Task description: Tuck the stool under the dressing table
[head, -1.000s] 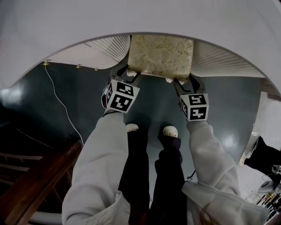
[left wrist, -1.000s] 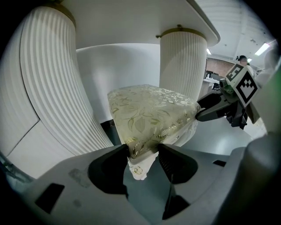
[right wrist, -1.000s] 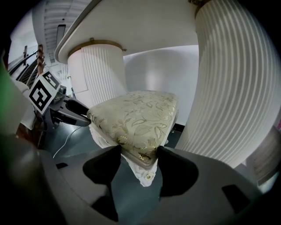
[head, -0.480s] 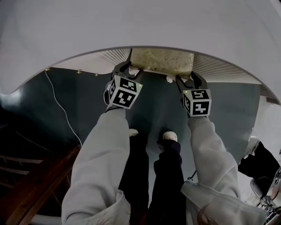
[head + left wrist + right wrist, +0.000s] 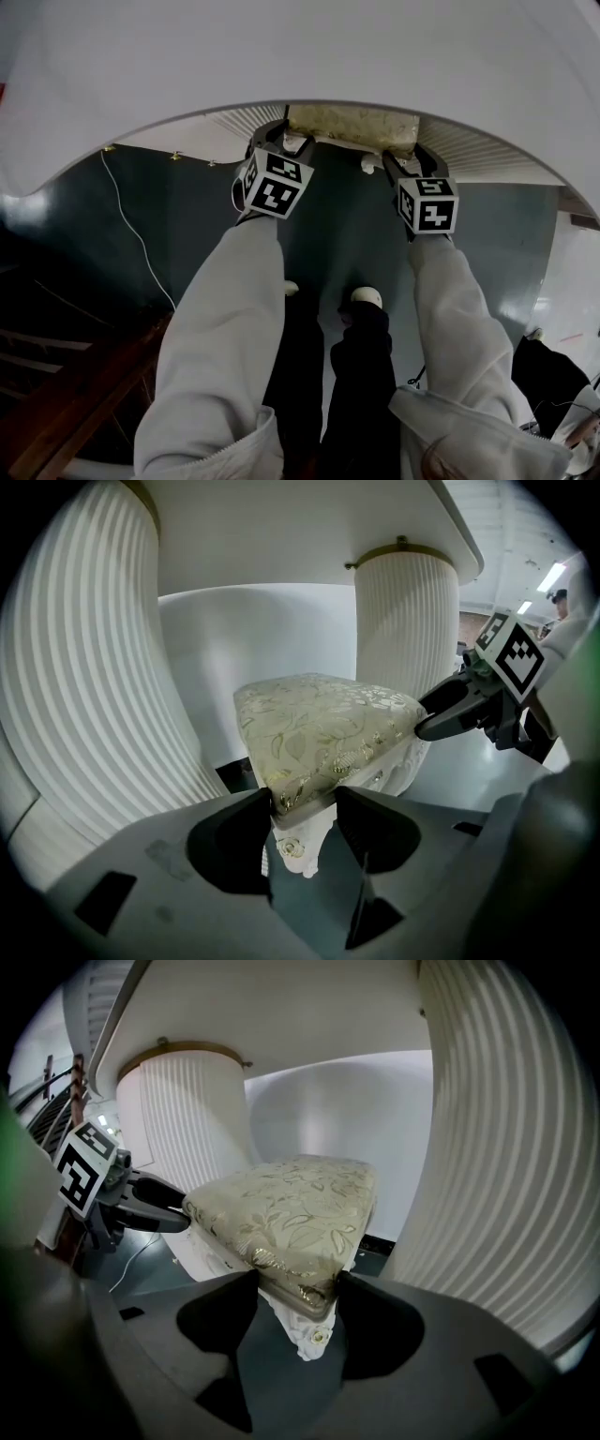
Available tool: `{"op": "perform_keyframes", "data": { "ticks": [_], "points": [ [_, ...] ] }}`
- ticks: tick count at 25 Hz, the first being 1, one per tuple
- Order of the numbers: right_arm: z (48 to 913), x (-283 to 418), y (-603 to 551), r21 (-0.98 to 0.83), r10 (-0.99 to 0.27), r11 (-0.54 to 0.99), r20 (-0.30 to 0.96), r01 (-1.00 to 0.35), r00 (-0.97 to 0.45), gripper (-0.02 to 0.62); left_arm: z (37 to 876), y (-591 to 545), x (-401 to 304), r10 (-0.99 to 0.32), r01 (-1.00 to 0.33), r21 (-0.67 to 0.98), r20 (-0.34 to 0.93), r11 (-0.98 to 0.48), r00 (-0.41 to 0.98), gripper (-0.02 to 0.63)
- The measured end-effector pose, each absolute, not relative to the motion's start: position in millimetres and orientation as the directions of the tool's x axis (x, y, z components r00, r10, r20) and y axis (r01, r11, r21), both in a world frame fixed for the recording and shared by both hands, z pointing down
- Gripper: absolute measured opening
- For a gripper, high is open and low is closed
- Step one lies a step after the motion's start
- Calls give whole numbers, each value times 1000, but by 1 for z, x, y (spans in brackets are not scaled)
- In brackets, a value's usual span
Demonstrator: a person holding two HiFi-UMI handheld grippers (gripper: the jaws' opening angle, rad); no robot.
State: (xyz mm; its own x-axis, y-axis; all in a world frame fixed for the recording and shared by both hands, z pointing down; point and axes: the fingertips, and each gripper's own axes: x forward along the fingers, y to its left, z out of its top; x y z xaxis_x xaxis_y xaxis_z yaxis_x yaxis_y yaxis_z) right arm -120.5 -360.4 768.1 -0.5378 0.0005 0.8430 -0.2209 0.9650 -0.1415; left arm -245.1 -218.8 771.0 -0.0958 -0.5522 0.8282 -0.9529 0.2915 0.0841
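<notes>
We have the stool (image 5: 352,128) top centre in head view, mostly under the table (image 5: 300,56); only its near edge shows past the table's curved rim. L gripper (image 5: 284,141) pinches the near left corner: jaws just closed in a bit, seat corner btwn the pads. R gripper (image 5: 405,157) clamps the near right corner likewise. In the gripper views the seat sits btwn two fluted pedestals (image 5: 84,667) w/ a gap each side, plus a gap before the back panel (image 5: 272,630). Seat top clears the table's underside. Bare dark floor (image 5: 347,234) fills mid-frame; a cable (image 5: 131,225) trails at left, well apart.
</notes>
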Motion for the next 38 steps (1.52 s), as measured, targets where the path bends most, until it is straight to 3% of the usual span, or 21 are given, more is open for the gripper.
{"op": "perform_keyframes", "data": {
  "ticks": [9,18,21,27,38],
  "points": [
    [755,-114,-356,-210,-14,926,813,-315,-582,322,750,-222,-245,-594,-917,114,790,382,-149,216],
    [704,-114,-348,-228,0,931,780,-284,-625,337,703,-221,-229,-627,-919,132,766,372,-144,227],
    [684,-109,-341,-223,11,940,778,-259,-629,297,686,-217,-221,-621,-914,138,770,381,-143,226],
    [655,-96,-333,-225,51,951,791,-212,-610,283,652,-216,-213,-621,-909,133,768,394,-157,223],
    [591,-78,-326,-294,124,937,787,-190,-604,230,587,-197,-200,-552,-847,135,808,515,-207,119]
  ]
}}
